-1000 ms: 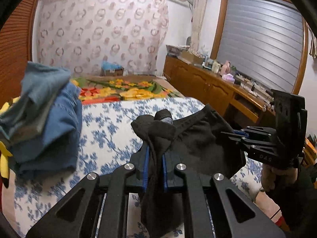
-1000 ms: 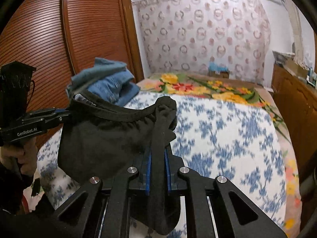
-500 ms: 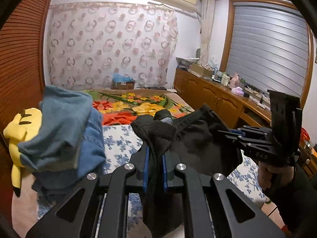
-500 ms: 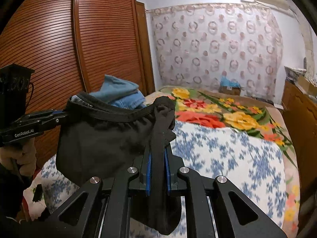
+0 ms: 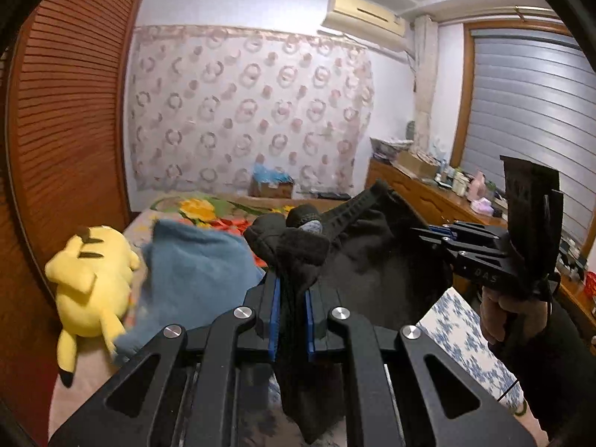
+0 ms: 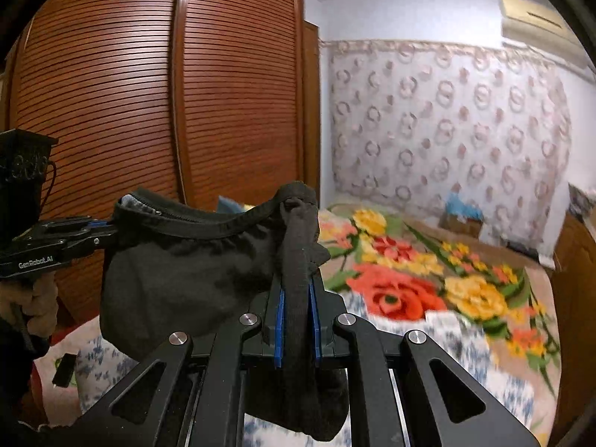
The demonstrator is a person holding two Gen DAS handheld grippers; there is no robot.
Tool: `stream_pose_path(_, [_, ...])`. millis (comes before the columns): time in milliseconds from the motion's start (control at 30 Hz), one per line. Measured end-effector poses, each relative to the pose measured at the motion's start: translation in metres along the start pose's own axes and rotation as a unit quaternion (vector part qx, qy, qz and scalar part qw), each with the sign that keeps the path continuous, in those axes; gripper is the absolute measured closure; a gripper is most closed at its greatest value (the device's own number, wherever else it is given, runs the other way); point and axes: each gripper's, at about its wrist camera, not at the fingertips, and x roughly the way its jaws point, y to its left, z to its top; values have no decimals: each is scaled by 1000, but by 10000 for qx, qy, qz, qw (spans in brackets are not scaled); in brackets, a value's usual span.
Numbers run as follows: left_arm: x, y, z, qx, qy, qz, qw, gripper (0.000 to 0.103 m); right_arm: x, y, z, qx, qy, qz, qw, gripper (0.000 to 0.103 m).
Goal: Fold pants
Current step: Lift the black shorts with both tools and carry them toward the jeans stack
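Note:
A pair of black pants (image 5: 372, 260) hangs in the air above the bed, its elastic waistband (image 6: 208, 223) stretched between both grippers. My left gripper (image 5: 292, 272) is shut on one bunched end of the waistband. My right gripper (image 6: 298, 272) is shut on the other end, with cloth draping down between its blue pads (image 6: 279, 320). In the left wrist view the right gripper (image 5: 428, 232) shows at the right, held by a hand (image 5: 503, 313). In the right wrist view the left gripper (image 6: 108, 231) shows at the left. The legs hang below, mostly hidden.
A pile of folded blue jeans (image 5: 193, 272) and a yellow plush toy (image 5: 89, 279) lie at the left of the bed (image 6: 428, 335), which has a floral cover. A slatted wooden wardrobe (image 6: 149, 93) stands at the left; a cluttered wooden sideboard (image 5: 428, 193) runs along the right.
Both grippers have risen with the pants still stretched between them, and both views have tilted up toward the far wall. The bed has dropped lower in view.

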Motion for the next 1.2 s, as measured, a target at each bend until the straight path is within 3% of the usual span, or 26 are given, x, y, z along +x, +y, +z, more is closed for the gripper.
stream_pose_path(167, [-5, 19, 15, -131, -207, 204, 9995, 91, 31, -6, 20, -180, -78, 131, 9997, 92])
stream_pose_path(400, [1, 48, 2, -474, -190, 453, 9977, 91, 81, -9, 35, -392, -33, 289, 9988, 92])
stream_pose_path(633, [13, 74, -16, -771, -138, 776, 9939, 91, 146, -6, 47, -698, 249, 486, 9961, 92])
stream_pose_path(900, [13, 96, -40, -1419, -219, 1105, 9835, 91, 208, 5, 67, -1047, 458, 887, 9895, 92])
stream_pose_path(1033, [26, 97, -47, -1489, 53, 1246, 9810, 89, 238, 8, 61, -1235, 783, 913, 9850, 92])
stream_pose_path(1133, [28, 97, -52, -1485, 188, 1248, 9808, 80, 256, 2, 60, -1208, 1029, 839, 9838, 81])
stream_pose_path(1200, [26, 97, -51, -1467, 202, 1267, 9808, 68, 260, -7, 60, -1103, 1109, 797, 9845, 75])
